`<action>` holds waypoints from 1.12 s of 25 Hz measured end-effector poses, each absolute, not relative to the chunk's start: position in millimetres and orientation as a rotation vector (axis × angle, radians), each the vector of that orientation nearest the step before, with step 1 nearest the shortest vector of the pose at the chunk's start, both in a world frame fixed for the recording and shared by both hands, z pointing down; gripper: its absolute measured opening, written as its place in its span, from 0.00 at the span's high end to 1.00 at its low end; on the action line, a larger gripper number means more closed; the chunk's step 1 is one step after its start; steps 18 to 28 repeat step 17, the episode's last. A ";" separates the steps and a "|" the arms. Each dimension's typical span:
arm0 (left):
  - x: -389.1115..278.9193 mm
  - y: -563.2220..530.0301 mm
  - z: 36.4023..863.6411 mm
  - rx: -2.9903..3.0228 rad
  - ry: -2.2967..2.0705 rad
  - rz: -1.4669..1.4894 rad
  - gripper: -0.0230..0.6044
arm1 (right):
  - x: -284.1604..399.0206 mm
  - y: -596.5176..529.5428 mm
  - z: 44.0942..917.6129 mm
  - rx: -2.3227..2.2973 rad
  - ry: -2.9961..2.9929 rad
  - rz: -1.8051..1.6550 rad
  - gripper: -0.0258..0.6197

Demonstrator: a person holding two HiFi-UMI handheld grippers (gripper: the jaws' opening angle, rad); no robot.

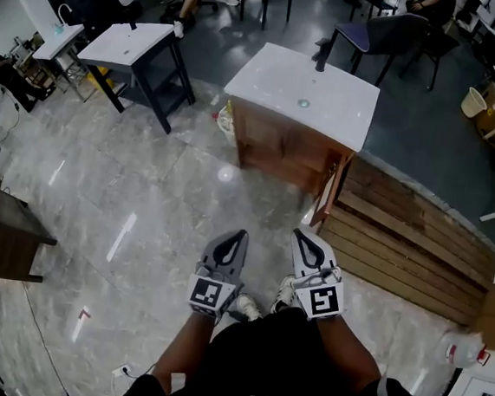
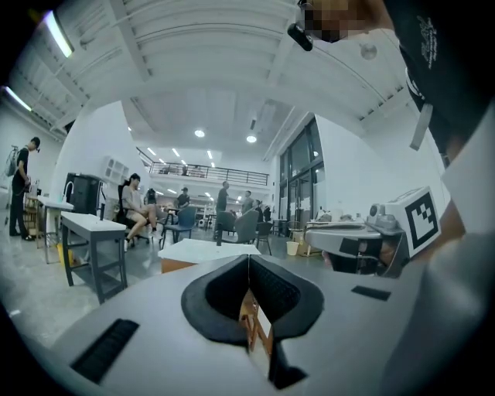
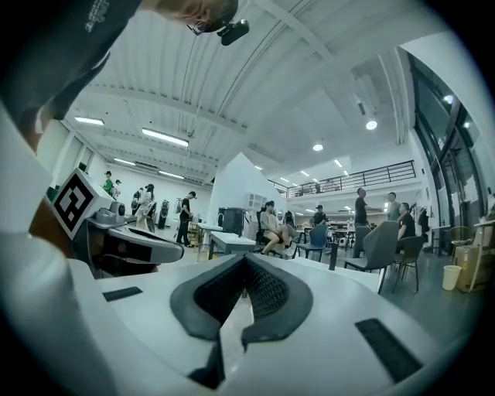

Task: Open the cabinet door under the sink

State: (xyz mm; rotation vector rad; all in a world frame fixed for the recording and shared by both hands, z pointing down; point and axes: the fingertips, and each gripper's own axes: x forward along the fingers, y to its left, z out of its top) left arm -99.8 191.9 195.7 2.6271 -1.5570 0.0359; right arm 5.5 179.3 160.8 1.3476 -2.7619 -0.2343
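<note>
The sink cabinet [image 1: 279, 144] is wooden, with a white basin top [image 1: 301, 89] and a dark faucet [image 1: 320, 56]. It stands on the floor ahead of me, some way beyond both grippers. A narrow wooden door panel [image 1: 329, 188] shows at its right front corner; I cannot tell whether it is ajar. My left gripper [image 1: 235, 237] and right gripper [image 1: 303, 238] are held side by side close to my body and point level toward the cabinet. Both are shut with nothing between the pads. In the left gripper view the white top [image 2: 209, 249] lies beyond the closed left gripper [image 2: 248, 263]. The right gripper [image 3: 246, 263] is closed too.
A wooden slatted platform [image 1: 409, 234] lies right of the cabinet. A white table on dark legs [image 1: 131, 47] stands at the back left, chairs [image 1: 377, 31] behind the sink, a brown desk [image 1: 9, 231] at the left edge. People sit and stand far back. The floor is glossy marble.
</note>
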 end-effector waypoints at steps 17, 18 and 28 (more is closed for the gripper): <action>-94.6 190.2 167.0 2.674 -1.544 -0.006 0.93 | -12.3 174.8 142.2 1.362 -2.794 -0.305 0.92; -94.6 190.2 167.0 2.674 -1.544 -0.006 0.93 | -12.3 174.8 142.2 1.362 -2.794 -0.305 0.92; -94.6 190.2 167.0 2.674 -1.544 -0.006 0.93 | -12.3 174.8 142.2 1.362 -2.794 -0.305 0.92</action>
